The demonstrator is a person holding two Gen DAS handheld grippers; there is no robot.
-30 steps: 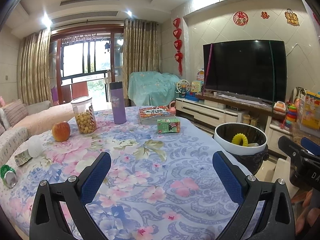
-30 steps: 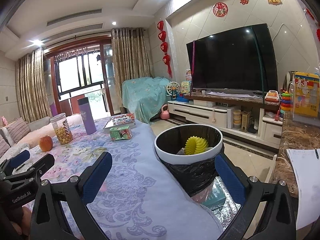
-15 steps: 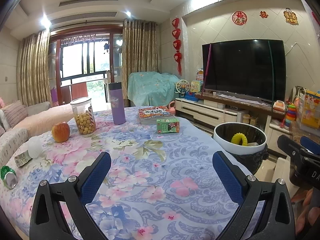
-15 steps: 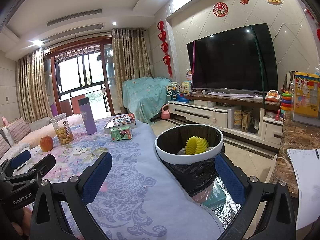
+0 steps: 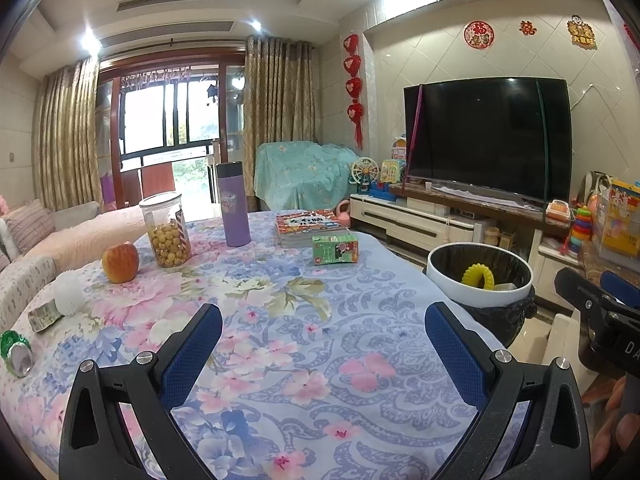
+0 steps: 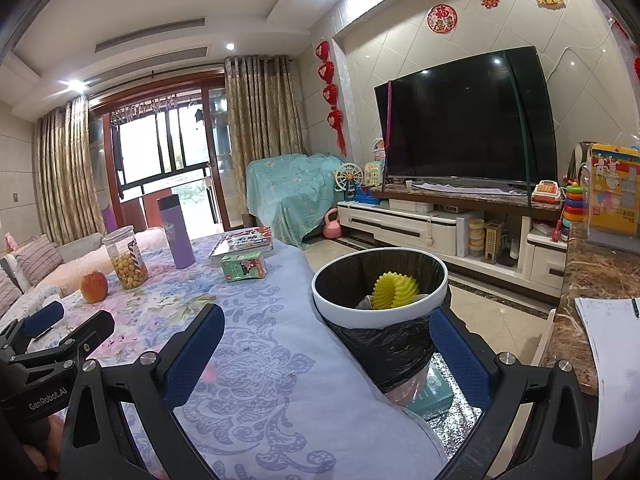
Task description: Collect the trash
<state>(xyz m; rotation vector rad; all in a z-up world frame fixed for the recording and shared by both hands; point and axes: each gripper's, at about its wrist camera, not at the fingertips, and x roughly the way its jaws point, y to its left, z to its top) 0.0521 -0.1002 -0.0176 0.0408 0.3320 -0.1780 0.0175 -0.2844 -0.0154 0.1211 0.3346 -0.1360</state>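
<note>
A white-rimmed trash bin [image 5: 439,258] with a black liner stands off the table's right edge, with a yellow foam net [image 5: 477,277] inside; the bin rim also shows in the right wrist view [image 6: 332,308]. On the floral tablecloth lie a green carton [image 5: 335,249], a white foam net [image 5: 69,295], a crushed green carton [image 5: 44,315] and a green can [image 5: 16,354]. My left gripper [image 5: 323,343] is open and empty above the table's near side. My right gripper [image 6: 327,346] is open and empty, near the bin.
On the table stand a snack jar [image 5: 165,229], a purple flask [image 5: 233,204], an apple [image 5: 120,262] and books [image 5: 308,223]. A TV [image 5: 486,140] on a cabinet sits behind the bin. A marble counter [image 6: 592,280] with papers is at the right.
</note>
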